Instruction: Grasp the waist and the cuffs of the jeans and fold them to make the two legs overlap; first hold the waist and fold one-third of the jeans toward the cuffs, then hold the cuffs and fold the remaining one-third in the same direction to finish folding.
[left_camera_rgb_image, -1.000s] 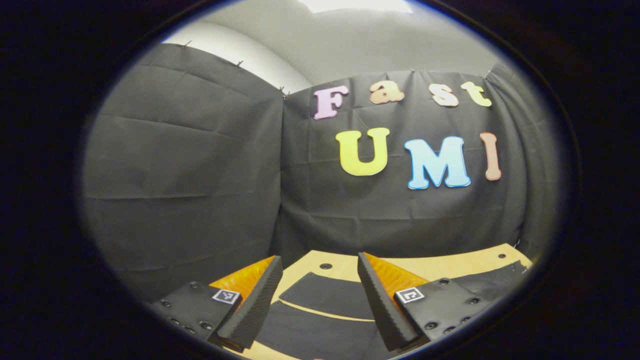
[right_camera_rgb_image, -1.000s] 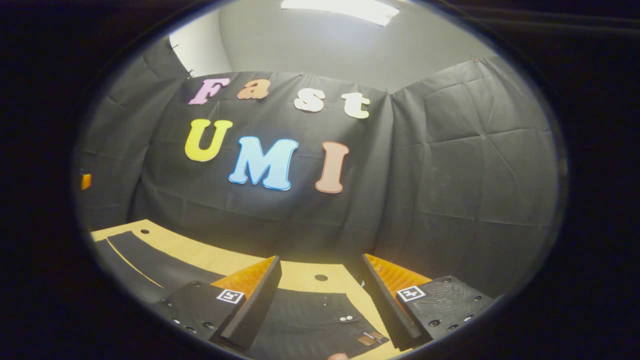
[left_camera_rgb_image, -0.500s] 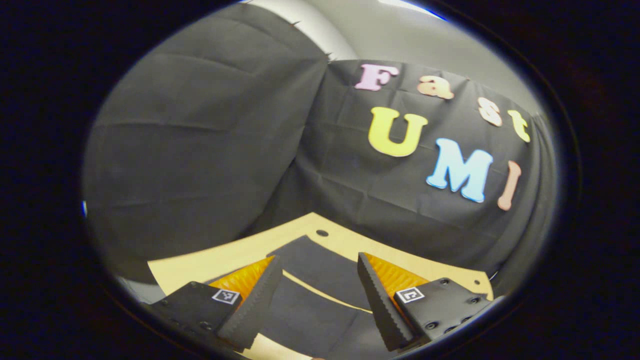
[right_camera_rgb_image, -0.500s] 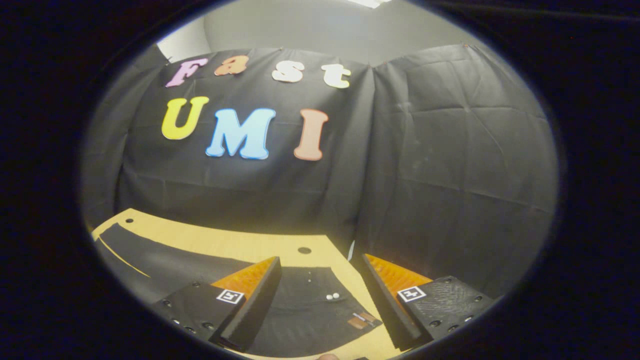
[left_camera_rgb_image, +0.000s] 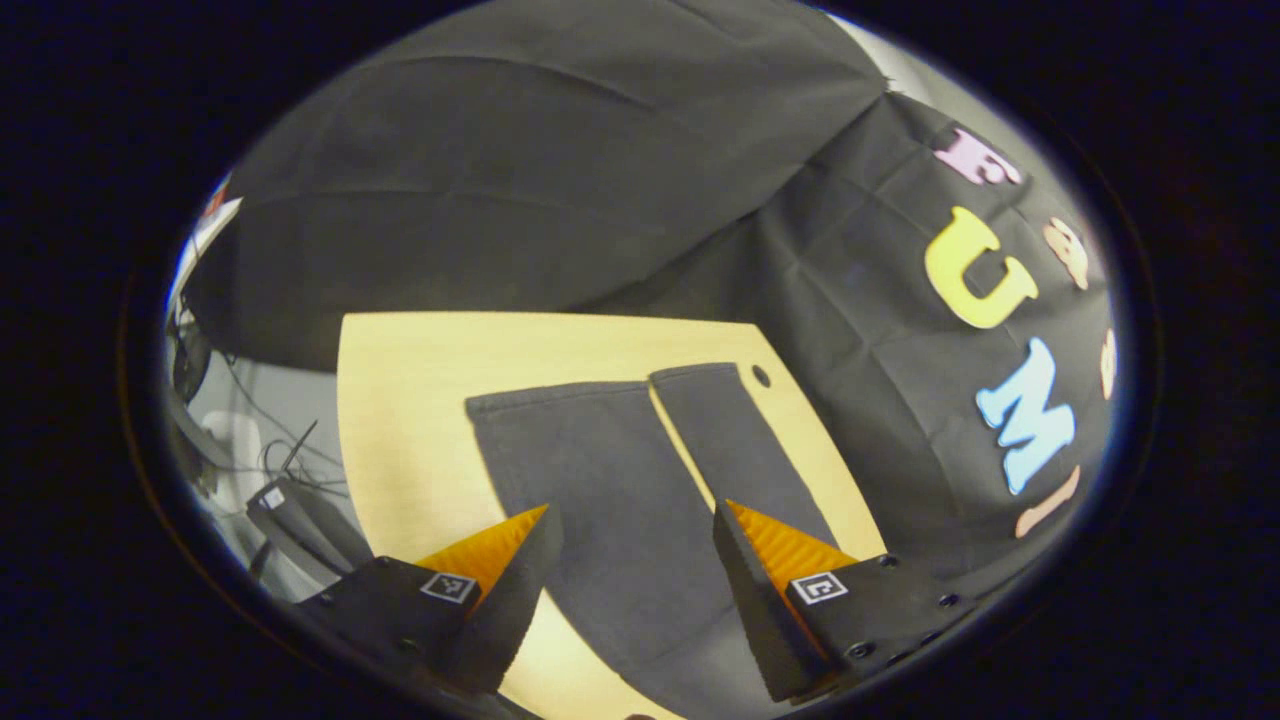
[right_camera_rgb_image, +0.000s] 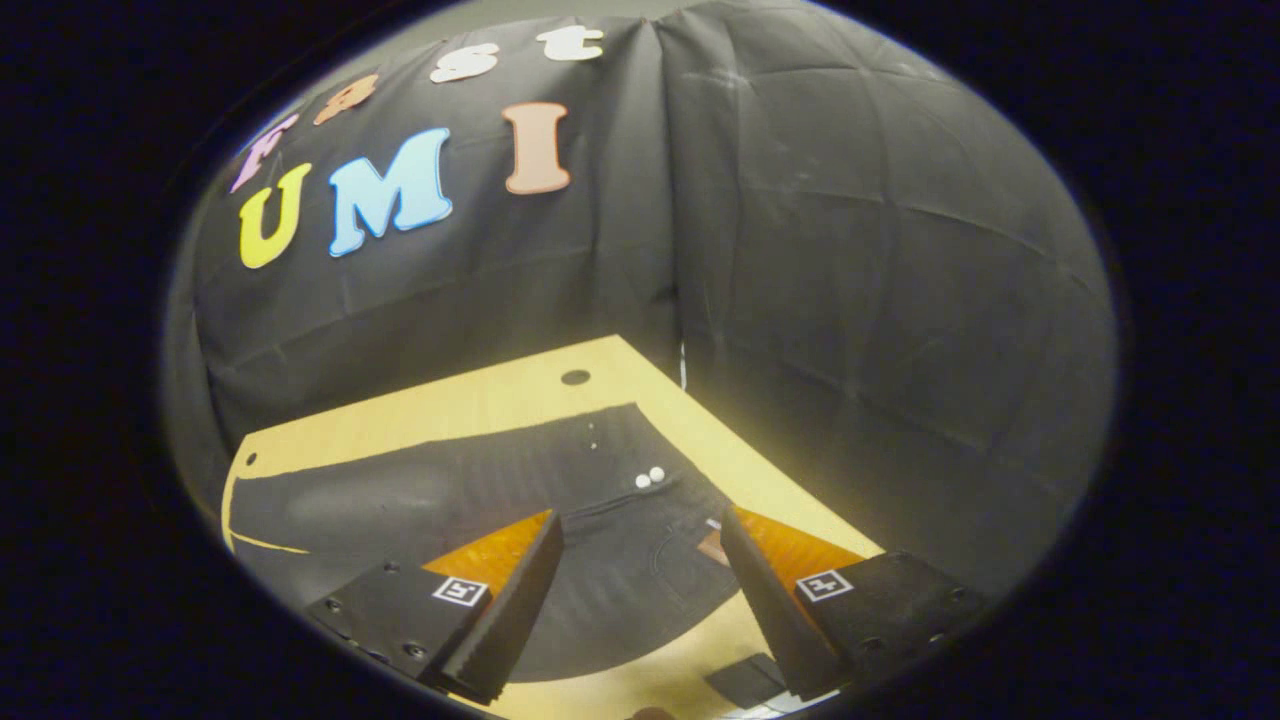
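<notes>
Both grippers spread, holding nothing; jeans' cuffs (left_camera_rgb_image: 640, 395) ahead of left gripper (left_camera_rgb_image: 632, 590), waist (right_camera_rgb_image: 640, 480) probably just under right gripper (right_camera_rgb_image: 640, 590); legs run between them

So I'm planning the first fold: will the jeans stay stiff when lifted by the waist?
Probably not. The jeans lie limp and flat on the table, so they'd likely drape and sag. The legs may trail separately, since a gap parts them.

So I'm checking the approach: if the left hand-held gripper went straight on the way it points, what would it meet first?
Probably the dark jeans: the left hand-held gripper, open, points down at the leg lying flat on the wooden table. Depth is unclear.
</notes>
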